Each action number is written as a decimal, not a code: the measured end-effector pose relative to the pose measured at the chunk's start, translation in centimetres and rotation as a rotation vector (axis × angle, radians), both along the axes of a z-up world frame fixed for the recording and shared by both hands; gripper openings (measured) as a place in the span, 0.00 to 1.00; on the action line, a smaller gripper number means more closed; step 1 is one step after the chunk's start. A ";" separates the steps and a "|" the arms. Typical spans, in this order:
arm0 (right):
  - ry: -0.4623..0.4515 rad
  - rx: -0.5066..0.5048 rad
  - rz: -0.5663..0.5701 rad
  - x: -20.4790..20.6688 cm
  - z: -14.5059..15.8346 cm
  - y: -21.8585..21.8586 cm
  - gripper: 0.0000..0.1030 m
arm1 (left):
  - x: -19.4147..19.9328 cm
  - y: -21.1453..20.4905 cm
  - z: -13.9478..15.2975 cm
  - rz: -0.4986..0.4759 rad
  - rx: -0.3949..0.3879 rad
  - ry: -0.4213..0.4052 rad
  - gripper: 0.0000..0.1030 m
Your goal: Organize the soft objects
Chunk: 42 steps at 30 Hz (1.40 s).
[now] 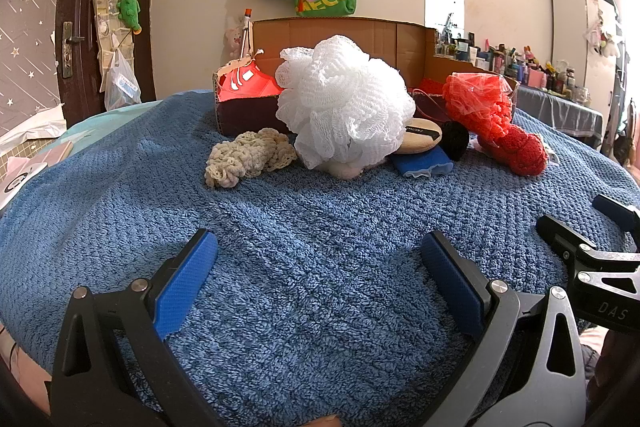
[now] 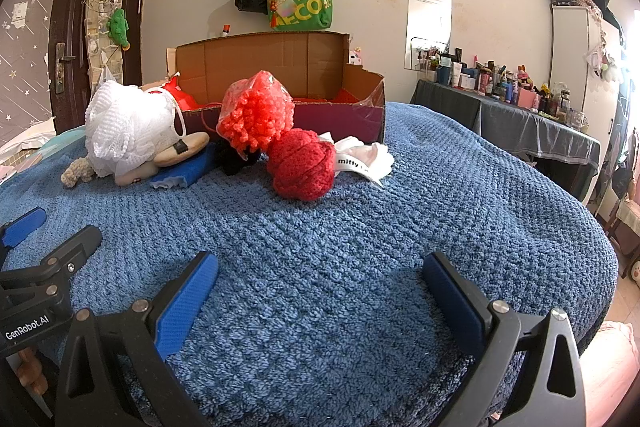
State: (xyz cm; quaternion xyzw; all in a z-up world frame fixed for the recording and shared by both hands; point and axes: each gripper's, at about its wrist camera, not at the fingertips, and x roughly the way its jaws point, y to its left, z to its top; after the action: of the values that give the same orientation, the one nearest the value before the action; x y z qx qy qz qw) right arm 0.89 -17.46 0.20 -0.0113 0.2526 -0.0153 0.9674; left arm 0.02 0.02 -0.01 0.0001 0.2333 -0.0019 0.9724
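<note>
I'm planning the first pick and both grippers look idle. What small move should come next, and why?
Probably ease the left gripper forward toward the white mesh pouf. Both grippers are open and empty over the blue towel, short of the pile. The pouf sits on top, nearest the left gripper, with the open cardboard box right behind it. The right gripper could wait.

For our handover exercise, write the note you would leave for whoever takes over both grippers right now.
Left gripper: open, empty, over the blue blanket. Right gripper: open, empty, likewise.
White mesh puff, beige crochet piece, red mesh puff, red knitted ball and small pads lie piled in front of the cardboard box.
Done: nothing gripped yet. Left: sort the whole pile, probably into the box.
</note>
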 end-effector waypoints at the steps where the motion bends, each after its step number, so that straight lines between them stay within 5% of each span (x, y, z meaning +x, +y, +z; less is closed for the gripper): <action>1: 0.000 0.000 0.000 0.0 0.0 0.0 1.00 | 0.0 0.0 0.0 0.000 0.000 0.000 1.00; 17: 0.004 0.005 0.003 -0.2 -0.2 0.3 1.00 | 0.1 0.0 0.2 -0.001 0.003 0.002 1.00; 29: 0.008 0.038 0.016 0.8 1.3 -0.7 1.00 | 1.4 1.5 3.6 0.006 0.008 -0.007 1.00; 42: -0.014 0.045 -0.049 4.6 5.5 -4.6 1.00 | 5.9 5.6 6.1 0.032 0.058 0.107 1.00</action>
State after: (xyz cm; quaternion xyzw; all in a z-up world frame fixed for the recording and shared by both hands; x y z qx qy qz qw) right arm 5.50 -22.06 5.69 0.0168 0.2465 -0.0336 0.9684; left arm 5.94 5.63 6.04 0.0245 0.2847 0.0205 0.9581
